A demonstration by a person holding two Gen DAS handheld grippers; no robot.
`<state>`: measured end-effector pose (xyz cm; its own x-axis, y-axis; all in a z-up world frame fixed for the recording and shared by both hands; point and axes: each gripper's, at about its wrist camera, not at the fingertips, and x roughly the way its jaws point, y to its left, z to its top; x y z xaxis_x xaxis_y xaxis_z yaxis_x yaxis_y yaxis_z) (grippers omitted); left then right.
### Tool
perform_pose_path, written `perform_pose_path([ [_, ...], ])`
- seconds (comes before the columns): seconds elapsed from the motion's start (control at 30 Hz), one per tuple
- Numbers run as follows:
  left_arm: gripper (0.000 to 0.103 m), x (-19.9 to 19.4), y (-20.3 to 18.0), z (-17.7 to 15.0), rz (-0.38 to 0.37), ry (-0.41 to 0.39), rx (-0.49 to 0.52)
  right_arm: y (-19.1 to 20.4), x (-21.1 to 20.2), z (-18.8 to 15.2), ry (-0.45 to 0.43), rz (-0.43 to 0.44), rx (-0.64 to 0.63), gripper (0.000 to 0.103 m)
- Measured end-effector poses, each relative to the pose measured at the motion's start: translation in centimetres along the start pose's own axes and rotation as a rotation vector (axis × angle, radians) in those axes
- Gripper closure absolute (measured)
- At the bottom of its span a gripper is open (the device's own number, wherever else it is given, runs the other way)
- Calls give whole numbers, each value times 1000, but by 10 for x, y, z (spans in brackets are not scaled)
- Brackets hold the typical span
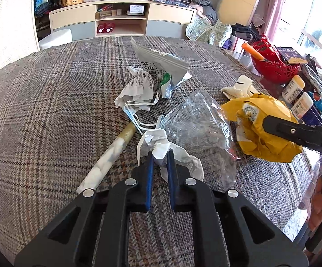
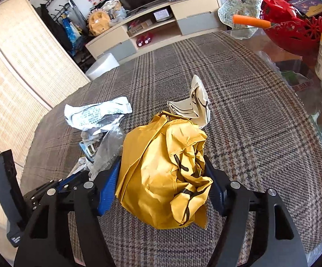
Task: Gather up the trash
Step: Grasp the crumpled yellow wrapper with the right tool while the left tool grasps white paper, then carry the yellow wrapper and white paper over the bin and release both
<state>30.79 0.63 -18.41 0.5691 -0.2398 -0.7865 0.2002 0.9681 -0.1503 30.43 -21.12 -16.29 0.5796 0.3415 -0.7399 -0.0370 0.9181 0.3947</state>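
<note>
Trash lies on a plaid-covered table (image 1: 49,111). My left gripper (image 1: 161,155) is shut on a crumpled white paper (image 1: 188,161) at the near edge of the pile. My right gripper (image 2: 162,159) is shut on a crumpled yellow bag (image 2: 161,178), which fills the gap between its blue pads; one of its fingers (image 1: 278,126) lies against the yellow bag (image 1: 265,120) in the left wrist view. Between the two sit a clear plastic bag (image 1: 201,122), a face mask (image 1: 134,111), printed white wrappers (image 1: 138,84) and a folded white paper (image 2: 198,98).
A white marbled roll (image 1: 107,155) lies left of my left gripper. At the table's right edge stand a red basket (image 1: 270,64) with an orange-handled knife (image 1: 252,51), and white bottles (image 1: 293,87). A low cabinet (image 1: 120,22) stands beyond the table.
</note>
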Motion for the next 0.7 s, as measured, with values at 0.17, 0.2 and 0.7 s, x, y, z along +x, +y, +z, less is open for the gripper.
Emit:
perform_pose_path([
  [0.17, 94, -34, -8, -12, 20, -34, 8, 2, -37, -5, -40, 11, -12, 34],
  [0.2, 94, -43, -10, -14, 20, -44, 4, 3, -46, -7, -43, 21, -11, 34],
  [0.7, 94, -157, -65, -82, -9, -126, 66, 9, -155, -71, -100, 48, -93, 33],
])
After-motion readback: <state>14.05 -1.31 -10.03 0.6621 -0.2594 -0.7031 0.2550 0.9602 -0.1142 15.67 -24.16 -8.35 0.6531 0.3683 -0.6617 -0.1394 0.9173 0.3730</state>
